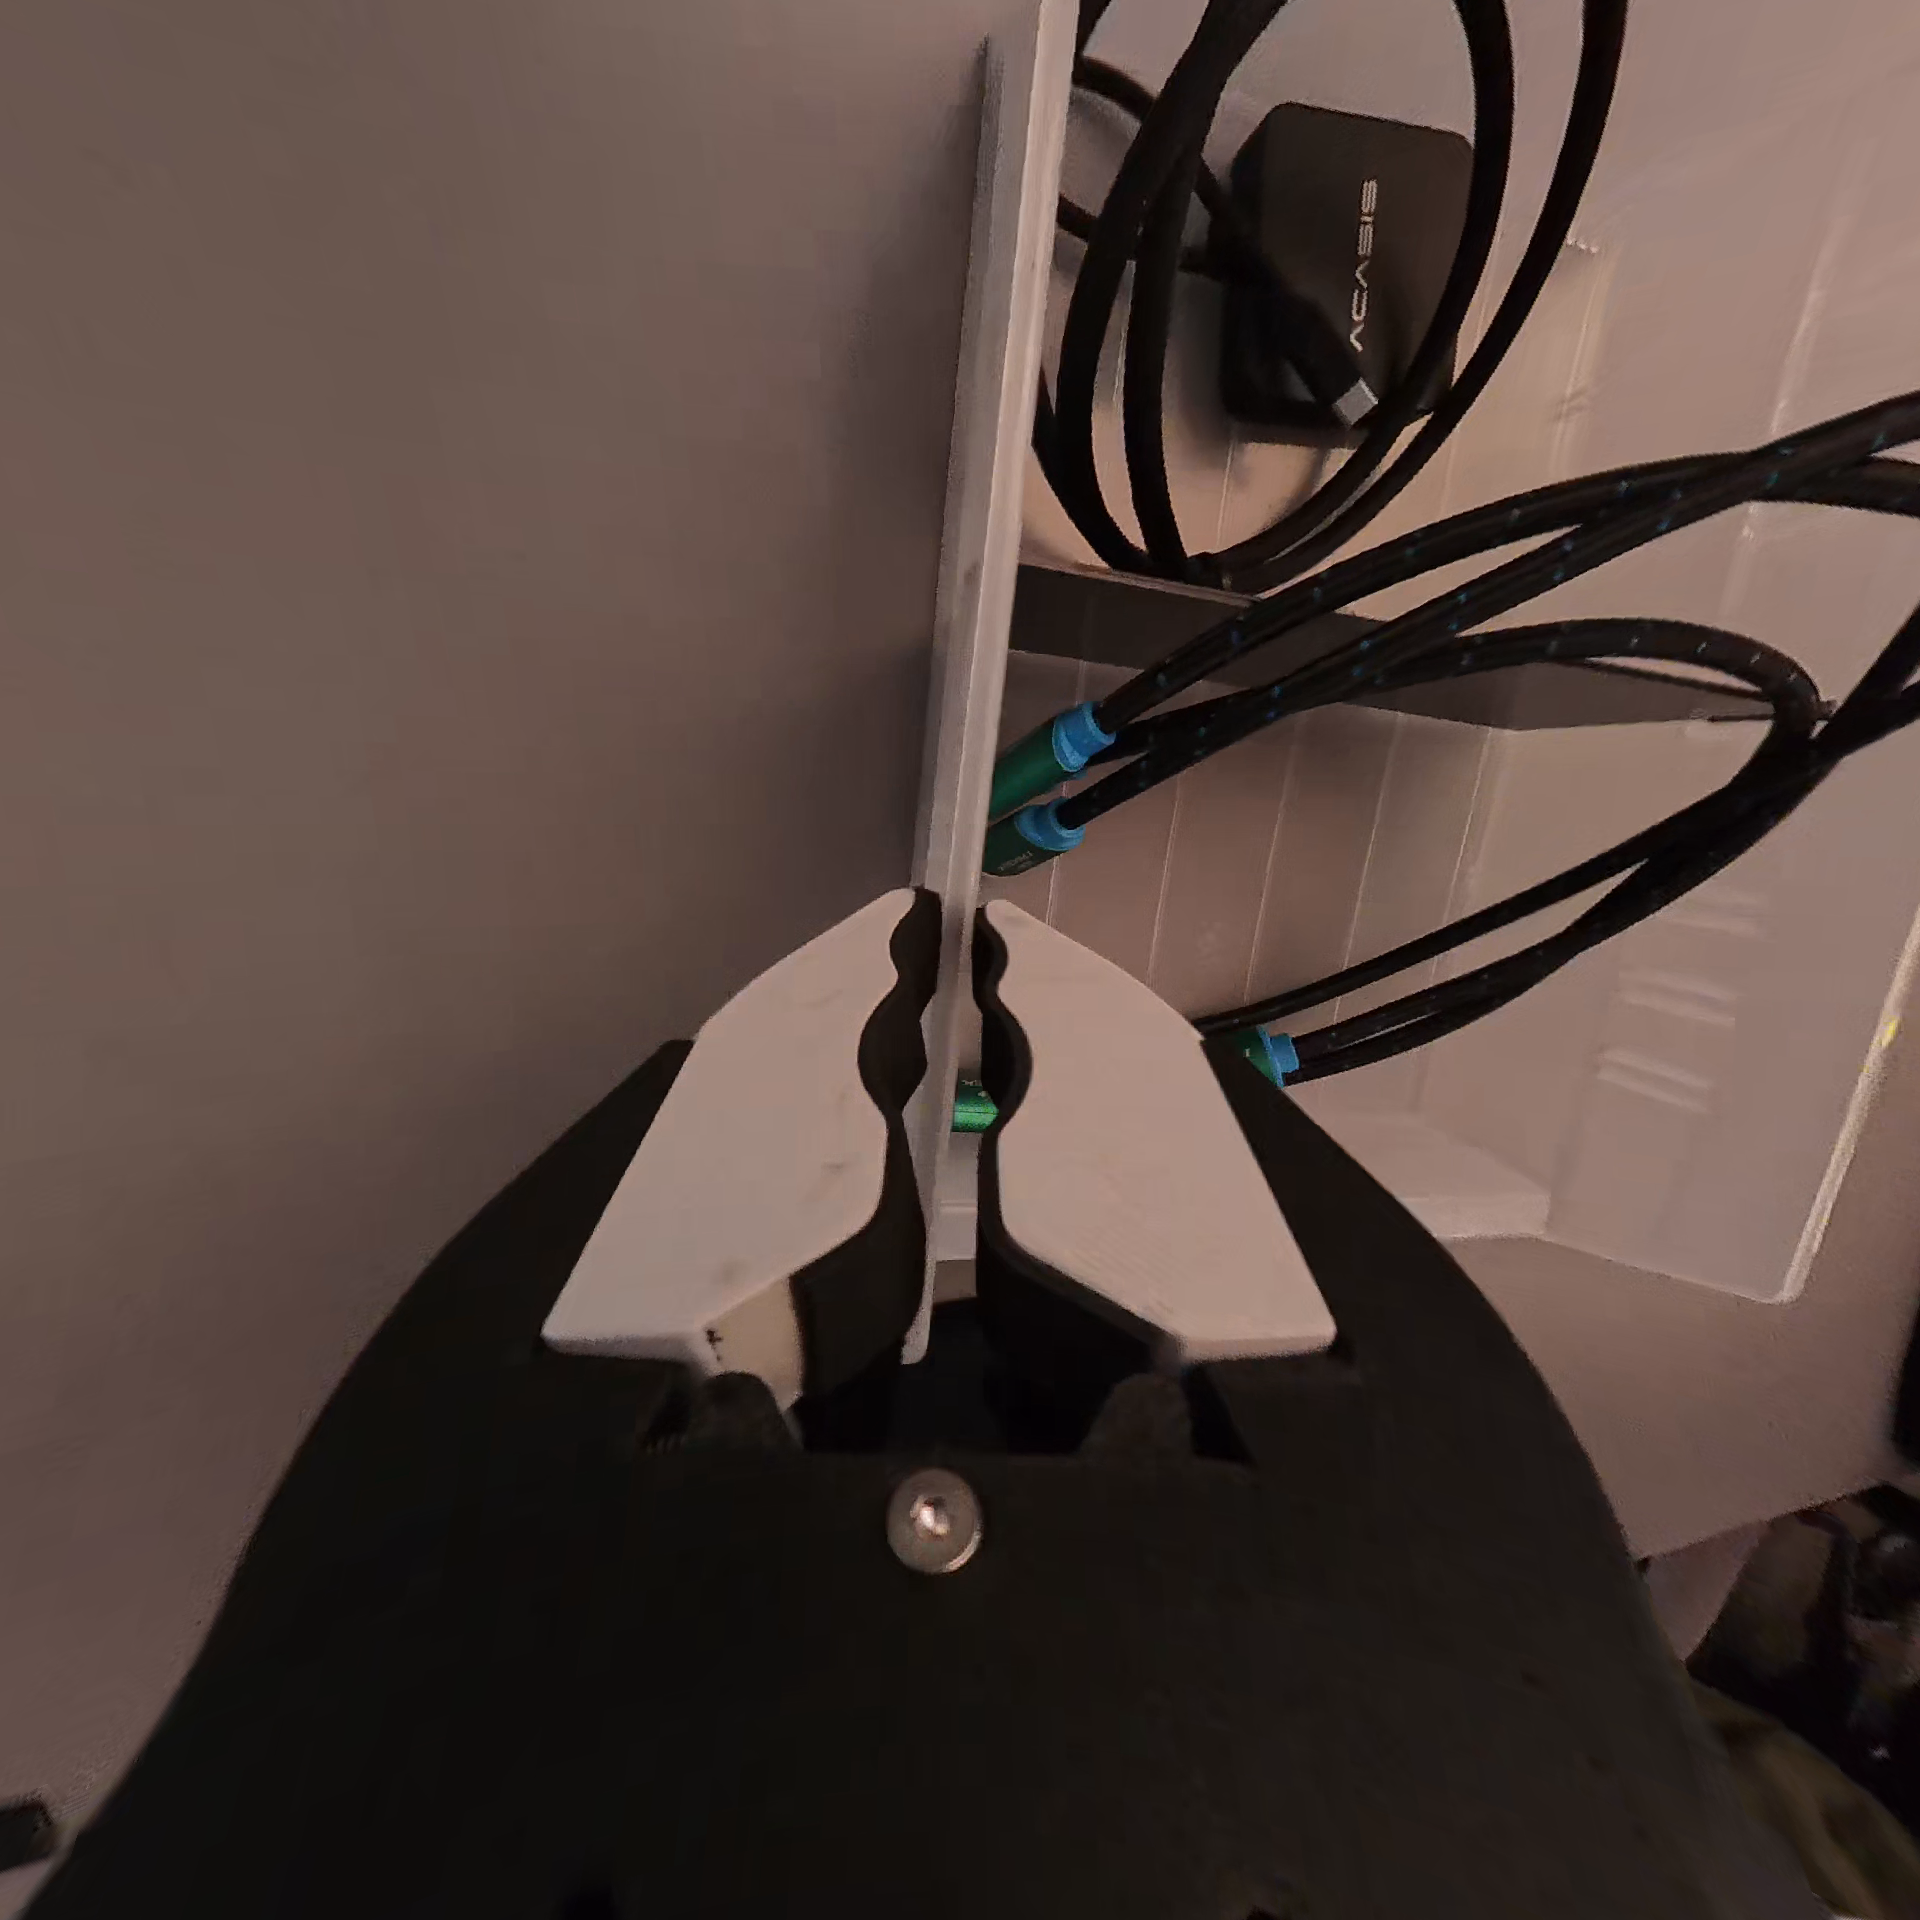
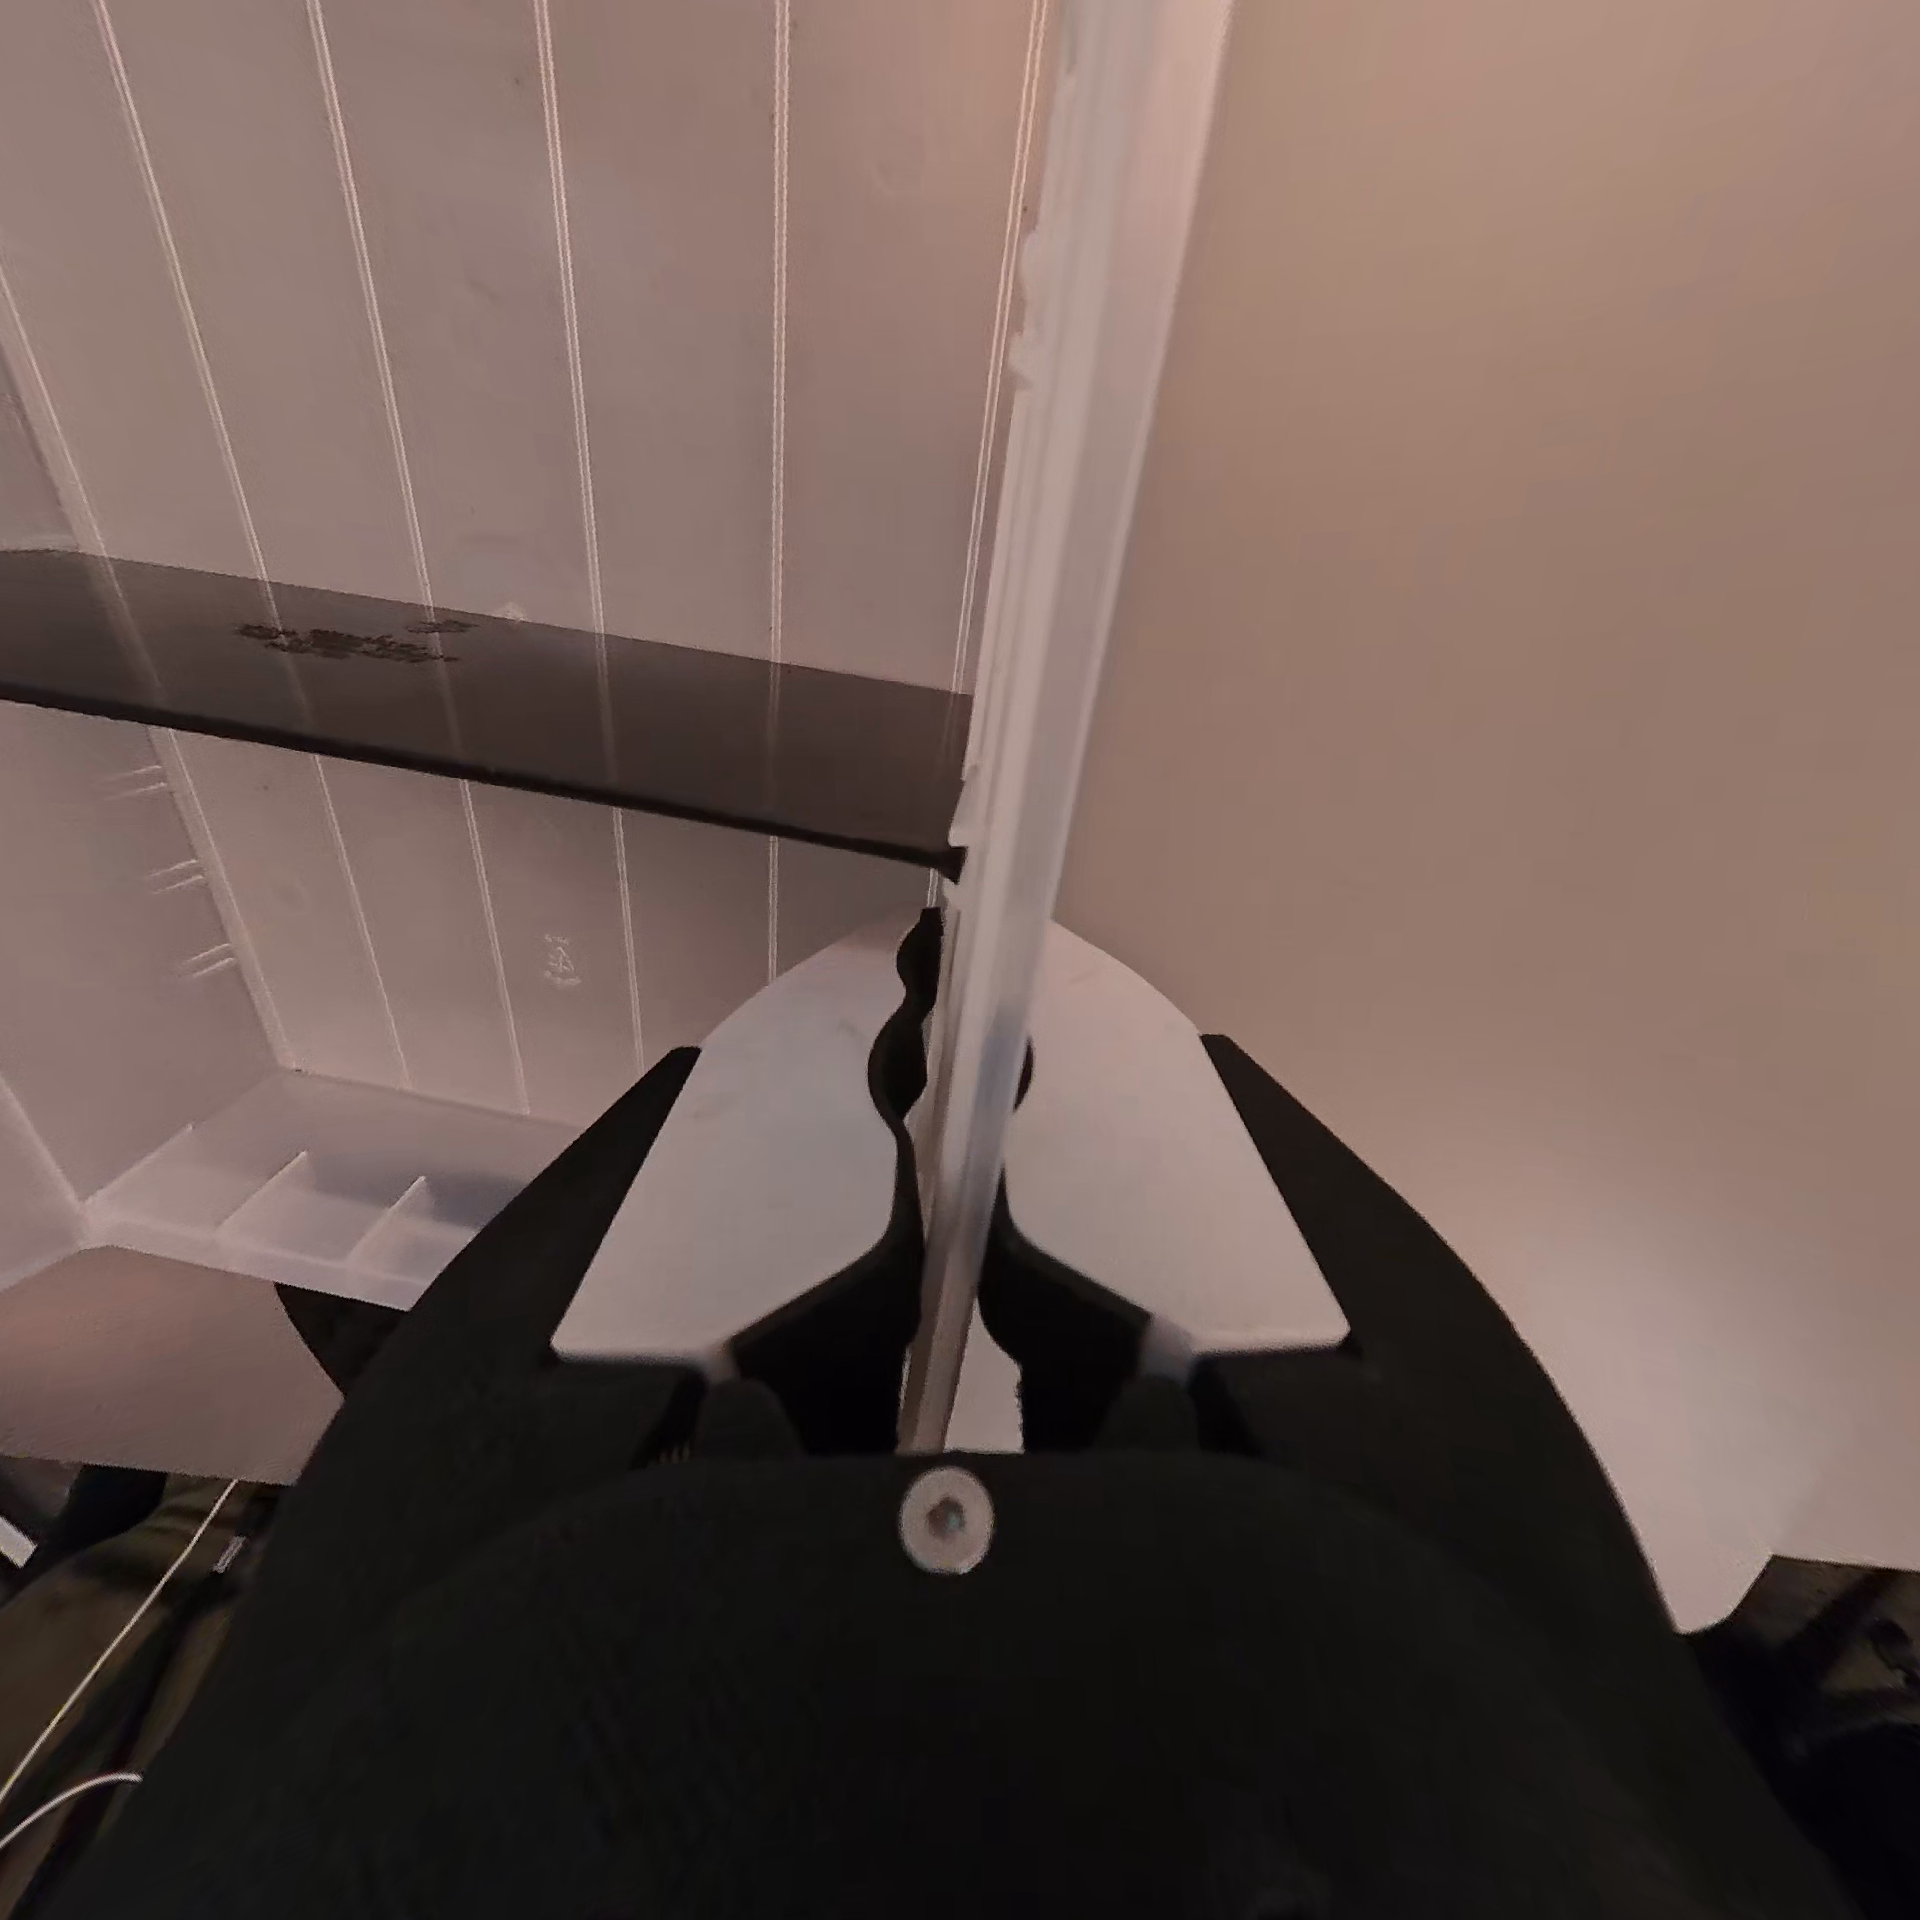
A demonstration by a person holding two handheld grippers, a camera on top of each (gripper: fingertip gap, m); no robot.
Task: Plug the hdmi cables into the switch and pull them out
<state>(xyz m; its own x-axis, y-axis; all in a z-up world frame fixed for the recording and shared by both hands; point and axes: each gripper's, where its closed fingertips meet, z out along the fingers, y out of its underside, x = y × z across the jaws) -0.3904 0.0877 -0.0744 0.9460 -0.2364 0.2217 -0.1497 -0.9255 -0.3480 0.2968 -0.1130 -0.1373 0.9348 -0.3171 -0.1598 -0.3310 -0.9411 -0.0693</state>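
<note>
Both grippers are clamped onto the walls of a translucent white plastic bin, one per side. The left gripper [image 1: 951, 914] pinches the thin bin wall [image 1: 997, 499] running up the centre of the frame, and the right gripper [image 2: 961, 935] squeezes the opposite wall [image 2: 1049, 582] the same way; my read is that they are steadying or carrying the bin, not working a plug yet. To the right of the left view, the HDMI cables [image 1: 1455, 623], braided black with blue flecks, sweep in from the right edge, their green plugs [image 1: 1039, 764] disappearing behind the wall, so whether they are seated in the switch I cannot tell. At upper right sits a small black box [image 1: 1340, 260] bearing pale lettering. A dark flat panel [image 2: 499, 707] crosses the left of the right view, faintly printed but illegible.
</note>
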